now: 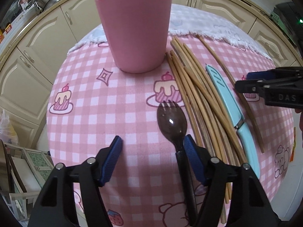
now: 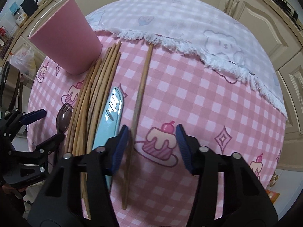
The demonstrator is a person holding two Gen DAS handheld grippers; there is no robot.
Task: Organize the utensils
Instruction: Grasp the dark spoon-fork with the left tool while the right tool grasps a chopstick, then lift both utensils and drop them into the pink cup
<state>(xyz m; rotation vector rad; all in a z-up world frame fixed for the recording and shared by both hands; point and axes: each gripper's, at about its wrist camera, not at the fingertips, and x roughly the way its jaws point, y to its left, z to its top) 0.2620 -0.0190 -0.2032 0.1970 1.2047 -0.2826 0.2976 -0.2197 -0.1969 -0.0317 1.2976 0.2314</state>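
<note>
Nearest, the left gripper (image 1: 152,145) stands released, its right pad beside the neck of the dark spork (image 1: 171,122), the handle running between its fingers, probably lined up to pinch it. To the right, the right gripper (image 2: 152,133) is likewise unclenched, straddling the lone chopstick (image 2: 139,98), gripping nothing yet. Between them lie the blue knife (image 2: 111,111) and the chopstick bundle (image 1: 191,79). Farther off stands the upright pink cup (image 1: 135,30), seemingly the holder awaiting them.

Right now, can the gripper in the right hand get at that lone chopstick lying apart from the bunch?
Probably yes. The right gripper stands open over the lone chopstick, which lies bare on the tablecloth just inside its left finger, clear of the blue knife.
</note>
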